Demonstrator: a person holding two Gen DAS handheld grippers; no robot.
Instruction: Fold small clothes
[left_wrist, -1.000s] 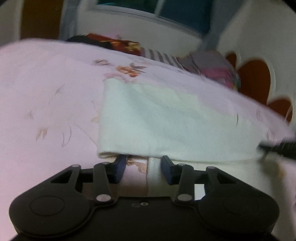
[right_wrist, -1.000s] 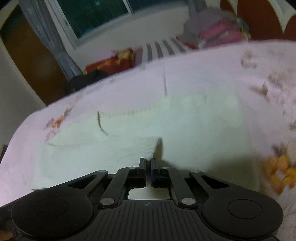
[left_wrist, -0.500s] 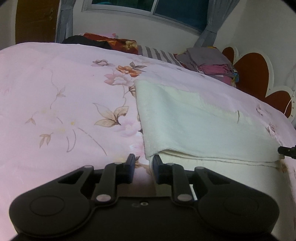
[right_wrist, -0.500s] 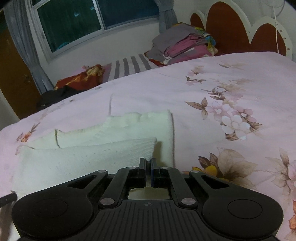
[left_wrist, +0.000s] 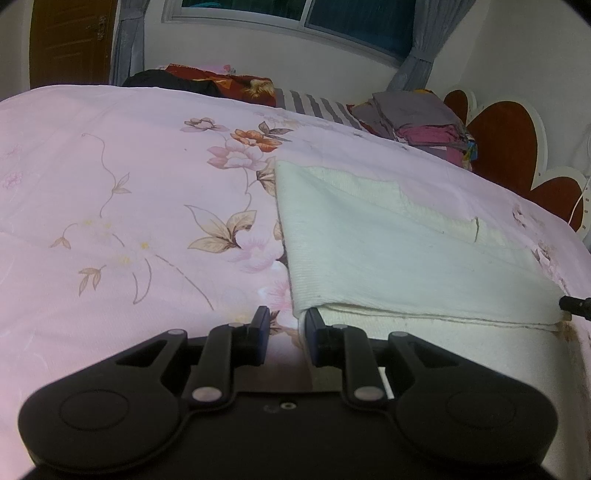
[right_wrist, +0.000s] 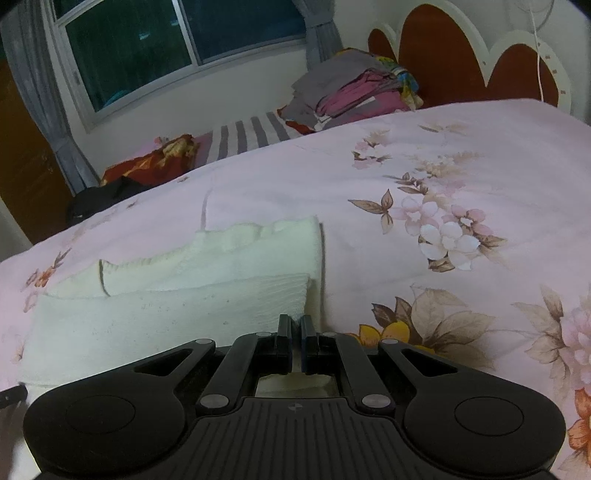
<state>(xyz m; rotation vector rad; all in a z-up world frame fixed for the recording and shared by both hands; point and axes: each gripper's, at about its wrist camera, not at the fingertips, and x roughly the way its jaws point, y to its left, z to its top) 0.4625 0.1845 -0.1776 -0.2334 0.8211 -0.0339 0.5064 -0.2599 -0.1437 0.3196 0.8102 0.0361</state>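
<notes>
A cream knit garment (left_wrist: 399, 258) lies folded over on the pink floral bed sheet (left_wrist: 110, 192). My left gripper (left_wrist: 285, 334) is open at the garment's near left corner, its jaws apart with the corner just by the right one. In the right wrist view the same garment (right_wrist: 166, 314) spreads to the left. My right gripper (right_wrist: 295, 332) is shut on the garment's near right corner, low over the bed. The other gripper's tip (left_wrist: 576, 305) shows at the right edge of the left wrist view.
A stack of folded clothes (right_wrist: 354, 88) sits at the far side near the red heart-shaped headboard (right_wrist: 461, 62). A striped pillow (right_wrist: 247, 136) and a red and black bundle (right_wrist: 147, 170) lie below the window. The bed edge lies at my left.
The garment's top layer has been carried over and laid down into a fold. My left gripper narrowed, then opened wider at the corner. The right gripper stayed shut on its corner.
</notes>
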